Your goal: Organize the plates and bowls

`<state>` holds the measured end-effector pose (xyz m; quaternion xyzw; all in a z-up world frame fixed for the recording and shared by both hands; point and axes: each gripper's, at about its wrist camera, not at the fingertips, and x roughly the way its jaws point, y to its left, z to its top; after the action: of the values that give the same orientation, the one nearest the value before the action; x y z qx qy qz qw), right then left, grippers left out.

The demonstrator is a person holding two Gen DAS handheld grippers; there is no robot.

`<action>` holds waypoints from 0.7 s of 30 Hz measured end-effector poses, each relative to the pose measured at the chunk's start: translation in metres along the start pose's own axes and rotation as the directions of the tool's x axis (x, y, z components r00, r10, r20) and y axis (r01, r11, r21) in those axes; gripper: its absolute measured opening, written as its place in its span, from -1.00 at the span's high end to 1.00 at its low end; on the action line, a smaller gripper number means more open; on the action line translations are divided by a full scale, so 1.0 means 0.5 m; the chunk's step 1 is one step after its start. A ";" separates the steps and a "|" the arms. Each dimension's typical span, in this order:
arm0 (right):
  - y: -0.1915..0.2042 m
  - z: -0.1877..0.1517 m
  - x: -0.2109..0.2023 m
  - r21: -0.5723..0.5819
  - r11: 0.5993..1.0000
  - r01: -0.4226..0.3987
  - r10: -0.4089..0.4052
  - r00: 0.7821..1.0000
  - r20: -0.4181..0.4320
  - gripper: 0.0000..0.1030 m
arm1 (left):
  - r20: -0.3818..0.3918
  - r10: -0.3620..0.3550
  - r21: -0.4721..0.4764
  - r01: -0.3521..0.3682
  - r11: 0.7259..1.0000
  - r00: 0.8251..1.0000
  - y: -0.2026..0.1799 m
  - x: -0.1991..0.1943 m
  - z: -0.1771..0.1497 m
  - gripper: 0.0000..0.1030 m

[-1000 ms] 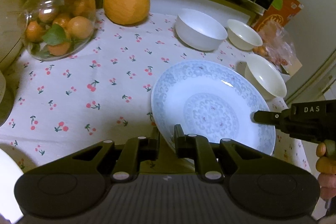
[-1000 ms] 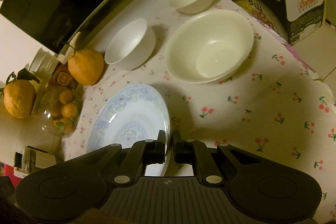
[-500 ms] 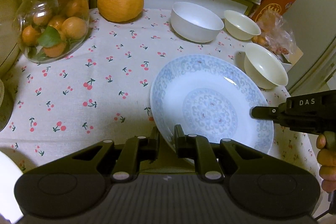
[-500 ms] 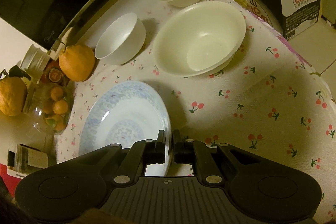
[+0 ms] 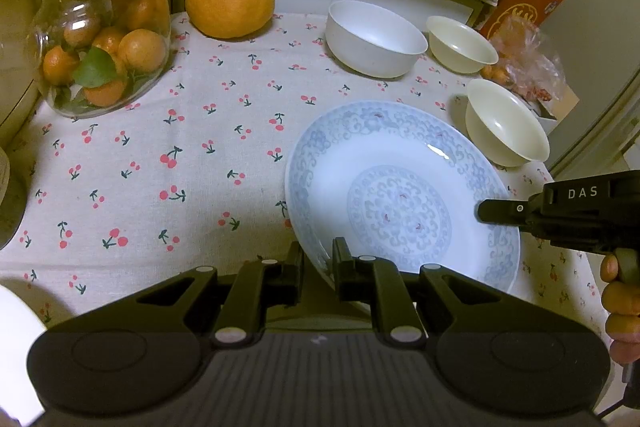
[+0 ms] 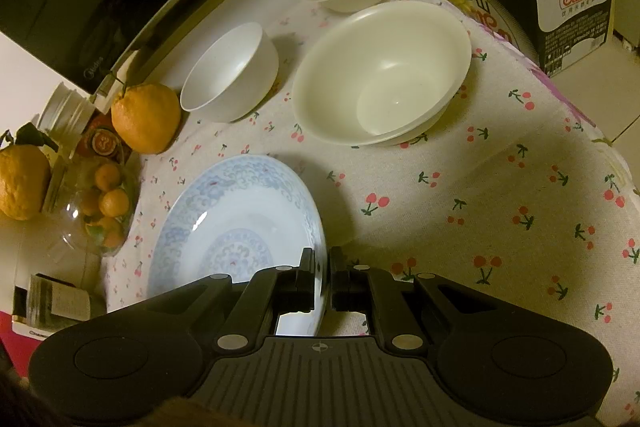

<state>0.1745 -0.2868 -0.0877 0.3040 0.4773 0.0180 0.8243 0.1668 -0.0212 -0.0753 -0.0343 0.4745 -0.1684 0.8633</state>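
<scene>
White "DAS" lettering marks the right claw point(image 5: 486, 211), which, like the left claw point(image 5: 318, 259), pinches the plate point(image 5: 400, 187) rim; beyond, a glass jar point(image 5: 100, 47) holds oranges.

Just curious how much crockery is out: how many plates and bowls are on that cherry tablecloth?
Plates: 1, the blue patterned plate.
Bowls: 3, the white bowl, the small cream bowl and the big cream bowl.
Total: 4.

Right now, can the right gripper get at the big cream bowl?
Probably not yet: the right gripper is shut on the blue plate rim. The path over the cloth to the big cream bowl looks clear once it lets go.
</scene>
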 end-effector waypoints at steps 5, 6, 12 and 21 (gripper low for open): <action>0.003 0.004 -0.002 -0.003 1.000 0.008 -0.008 1.000 0.006 0.78 | -0.002 0.004 0.000 -0.004 1.000 1.000 0.003 0.000 0.004 0.65; 0.006 0.005 -0.004 -0.015 1.000 0.014 -0.014 1.000 0.015 0.78 | 0.002 0.022 0.011 -0.022 1.000 1.000 0.001 -0.002 0.006 0.59; 0.010 0.013 -0.013 -0.030 0.999 0.026 -0.026 1.000 0.012 0.36 | 0.017 0.026 0.019 -0.026 0.999 1.000 0.005 -0.020 0.012 0.11; 0.013 0.012 -0.060 0.023 1.000 -0.019 0.018 1.000 0.022 -0.34 | 0.053 0.018 -0.003 -0.017 1.000 0.998 0.012 -0.079 0.019 -0.57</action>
<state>0.1645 -0.2939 -0.0592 0.3181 0.4657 0.0167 0.8256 0.1567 -0.0035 -0.0395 -0.0358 0.4520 -0.1592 0.8769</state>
